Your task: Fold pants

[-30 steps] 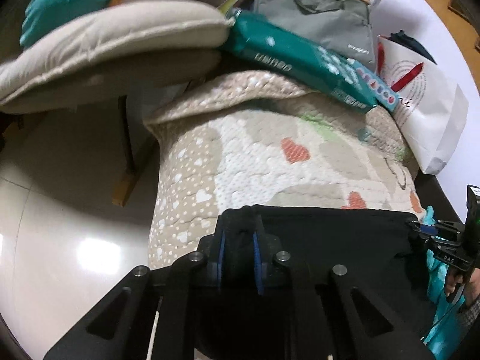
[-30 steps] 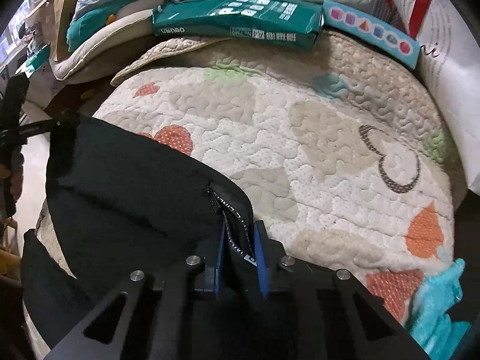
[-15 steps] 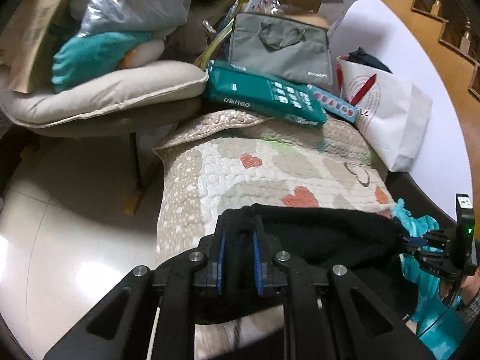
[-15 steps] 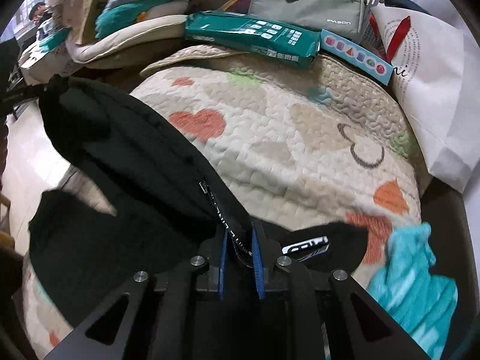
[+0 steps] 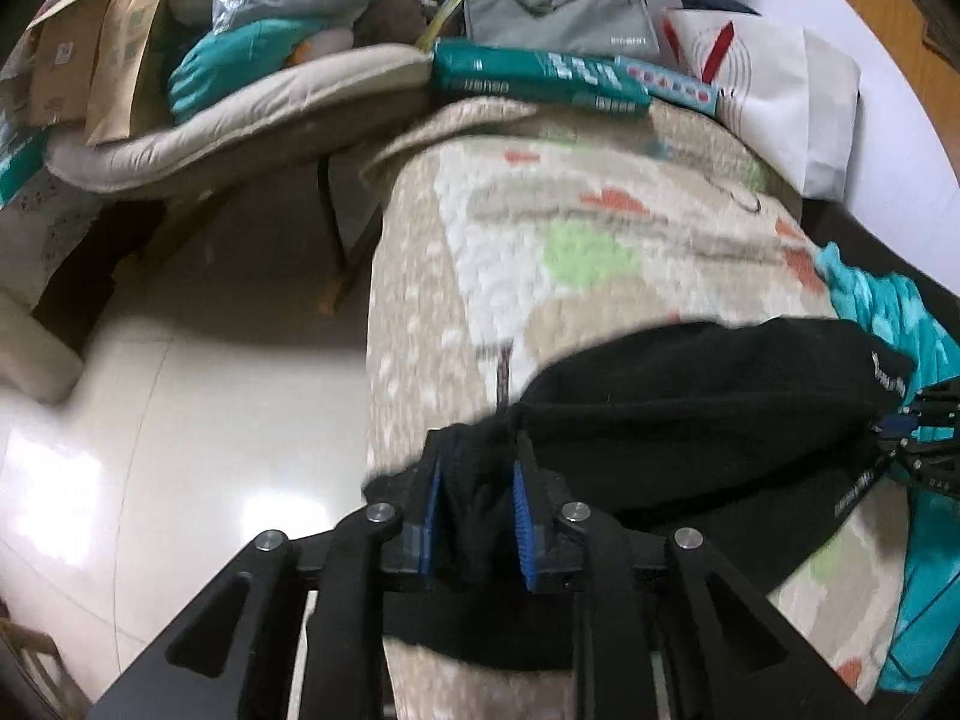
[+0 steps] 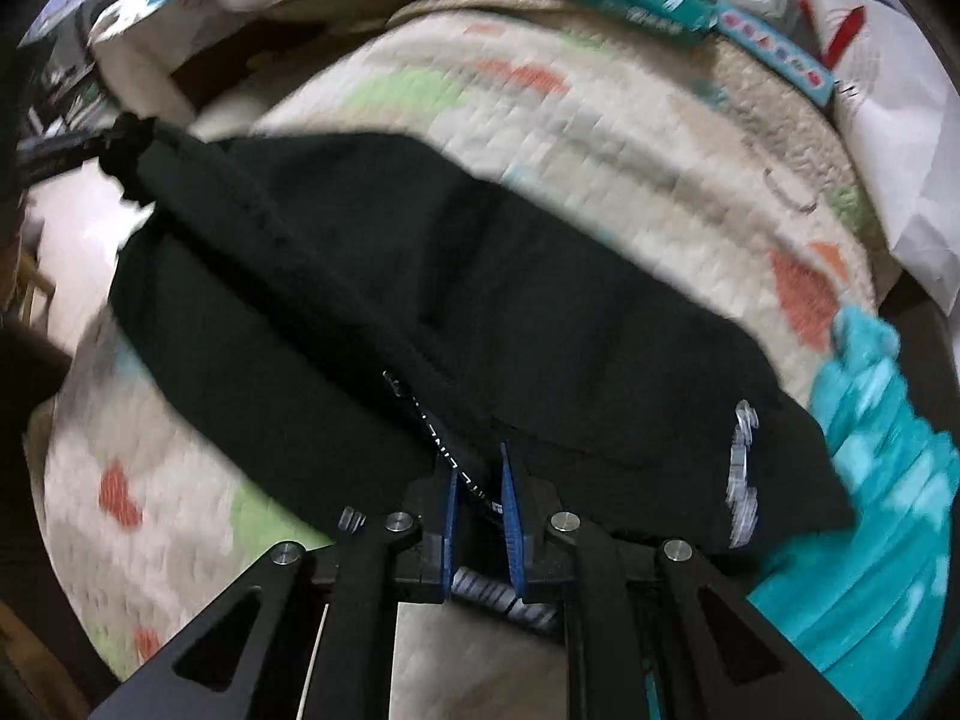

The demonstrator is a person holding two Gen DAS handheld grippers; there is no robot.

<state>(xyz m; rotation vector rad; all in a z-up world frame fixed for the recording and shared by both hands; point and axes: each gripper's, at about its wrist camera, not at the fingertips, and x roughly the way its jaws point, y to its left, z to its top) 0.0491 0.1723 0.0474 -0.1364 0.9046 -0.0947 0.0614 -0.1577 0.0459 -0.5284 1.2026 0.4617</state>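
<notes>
Two tools are being kept clamped on the black pants [image 5: 690, 402]: the left tool [image 5: 477, 501] on one bunched corner, the right tool [image 6: 480, 504] on a printed edge. The pants are being stretched across a heart-patterned quilt [image 5: 576, 240] over the surface. A teal cloth [image 6: 870, 480] is lying just beside them. Only the left view is showing the tiled floor [image 5: 180, 390] and beige cushion [image 5: 240, 114]; both views are blurred.

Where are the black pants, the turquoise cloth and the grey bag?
black pants [image 6: 480, 300], right wrist view, middle of the fabric.
turquoise cloth [image 6: 870, 510], right wrist view, its folds.
grey bag [image 5: 558, 12], left wrist view, front panel.
</notes>
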